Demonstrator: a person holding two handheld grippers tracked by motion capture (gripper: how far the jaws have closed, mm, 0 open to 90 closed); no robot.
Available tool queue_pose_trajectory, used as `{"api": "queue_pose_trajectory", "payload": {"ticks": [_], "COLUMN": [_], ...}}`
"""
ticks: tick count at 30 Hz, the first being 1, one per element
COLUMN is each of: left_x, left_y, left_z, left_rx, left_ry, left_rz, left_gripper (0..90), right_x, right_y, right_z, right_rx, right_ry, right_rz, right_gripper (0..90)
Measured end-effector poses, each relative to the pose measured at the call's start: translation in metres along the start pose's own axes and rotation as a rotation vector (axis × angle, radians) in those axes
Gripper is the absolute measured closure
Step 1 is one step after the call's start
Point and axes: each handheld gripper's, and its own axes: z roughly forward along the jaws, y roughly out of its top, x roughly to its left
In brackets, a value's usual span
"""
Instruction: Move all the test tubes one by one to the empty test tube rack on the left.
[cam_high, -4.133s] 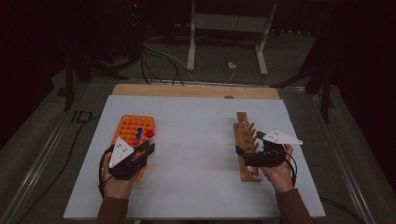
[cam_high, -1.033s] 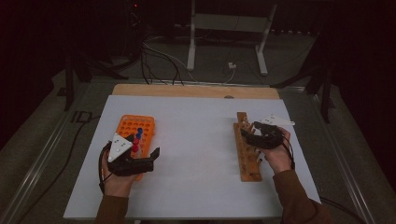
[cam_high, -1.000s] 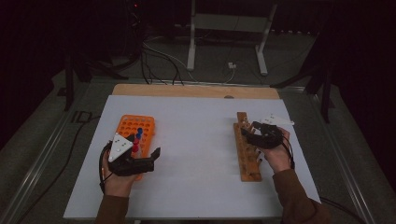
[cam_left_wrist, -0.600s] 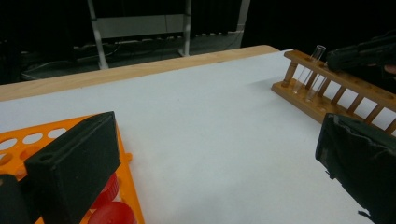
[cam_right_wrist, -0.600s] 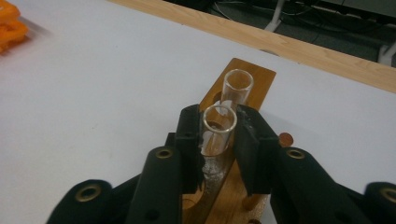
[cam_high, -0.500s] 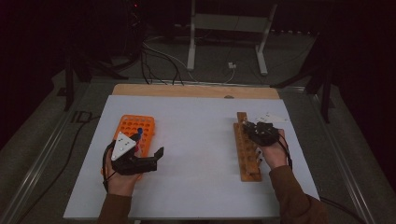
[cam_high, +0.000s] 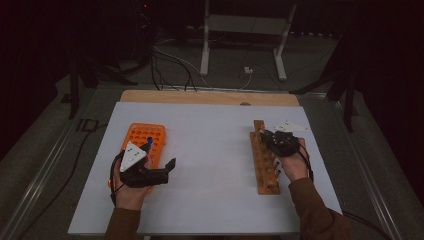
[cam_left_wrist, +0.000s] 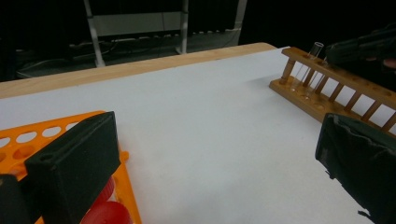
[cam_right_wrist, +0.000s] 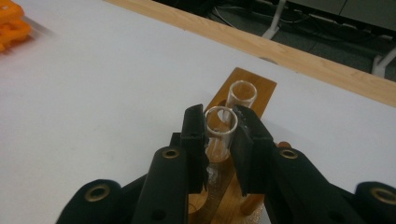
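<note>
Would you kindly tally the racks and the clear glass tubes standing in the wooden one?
Orange racks: 1
Wooden racks: 1
Clear glass tubes: 2, the far tube free, the near tube clamped by the right gripper
Total: 4

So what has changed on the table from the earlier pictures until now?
The right gripper moved up along the wooden rack to its far end; its fingers have just been closing, now shut on a glass tube. The left gripper shifted slightly beside the orange rack. Both racks stayed put.
</note>
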Motion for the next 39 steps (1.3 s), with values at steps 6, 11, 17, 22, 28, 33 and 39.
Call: {"api": "queue_pose_trajectory", "payload": {"ticks": [6, 11, 17, 22, 28, 33, 39], "left_x": [0.003, 0.004, -0.001, -0.008, -0.018, -0.024, -0.032], "left_y": [-0.001, -0.001, -0.001, 0.000, 0.003, 0.004, 0.005], "left_z": [-0.003, -0.004, 0.001, 0.008, 0.017, 0.023, 0.032], "left_rx": [-0.008, -0.006, -0.001, 0.000, 0.001, -0.001, 0.003], "left_ry": [0.007, 0.011, 0.004, -0.008, -0.027, -0.040, -0.056], "left_rz": [0.004, 0.004, 0.014, 0.025, 0.044, 0.050, 0.062], "left_gripper": [0.3, 0.3, 0.4, 0.4, 0.3, 0.4, 0.4], "right_x": [0.001, 0.001, 0.001, 0.005, 0.019, 0.032, 0.051], "right_y": [0.007, 0.014, 0.025, 0.033, 0.036, 0.038, 0.038], "right_z": [-0.009, -0.019, -0.032, -0.042, -0.045, -0.045, -0.043], "right_rx": [-0.023, -0.045, -0.080, -0.110, -0.104, -0.105, -0.105], "right_ry": [0.002, -0.001, 0.000, 0.010, 0.042, 0.075, 0.143], "right_rz": [-0.005, -0.016, -0.020, -0.030, -0.060, -0.077, -0.078], "right_gripper": [76.6, 76.5, 76.5, 76.5, 76.6, 76.5, 76.5]}}
